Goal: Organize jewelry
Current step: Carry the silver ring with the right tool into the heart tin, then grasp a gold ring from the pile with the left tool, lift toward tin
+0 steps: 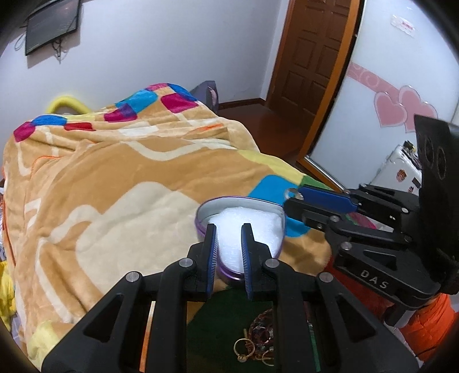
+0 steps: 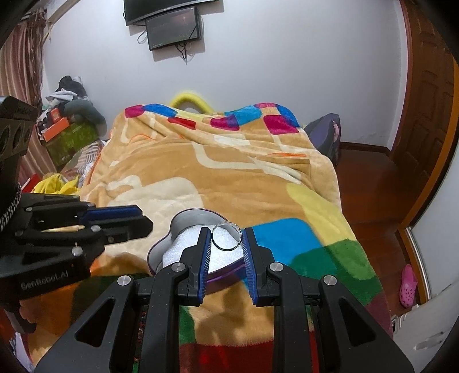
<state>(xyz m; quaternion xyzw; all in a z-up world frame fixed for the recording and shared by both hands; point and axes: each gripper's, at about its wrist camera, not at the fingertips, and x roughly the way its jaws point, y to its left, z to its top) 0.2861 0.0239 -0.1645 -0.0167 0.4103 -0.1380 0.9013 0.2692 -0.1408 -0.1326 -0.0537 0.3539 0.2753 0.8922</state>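
A heart-shaped purple tin [image 1: 200, 226] lined with white foam [image 1: 255, 223] lies open on the bed blanket; it also shows in the right wrist view [image 2: 163, 244]. My right gripper [image 2: 226, 236] is shut on a clear round bangle [image 2: 218, 245], held just above the foam [image 2: 186, 241]. From the left wrist view the right gripper [image 1: 295, 200] hovers at the tin's right rim with the bangle's edge [image 1: 292, 192] showing. My left gripper [image 1: 229, 229] is open and empty above the tin's near side. More jewelry [image 1: 255, 341], gold rings and a dark beaded piece, lies on a green cloth [image 1: 218, 321] below it.
The bed with a tan patterned blanket [image 2: 223, 178] fills the middle. A wooden door [image 1: 315, 54] and dark wood floor [image 2: 370, 183] are to the right. Clutter of boxes and clothes [image 2: 66, 120] sits at the left. Screens [image 2: 172, 25] hang on the far wall.
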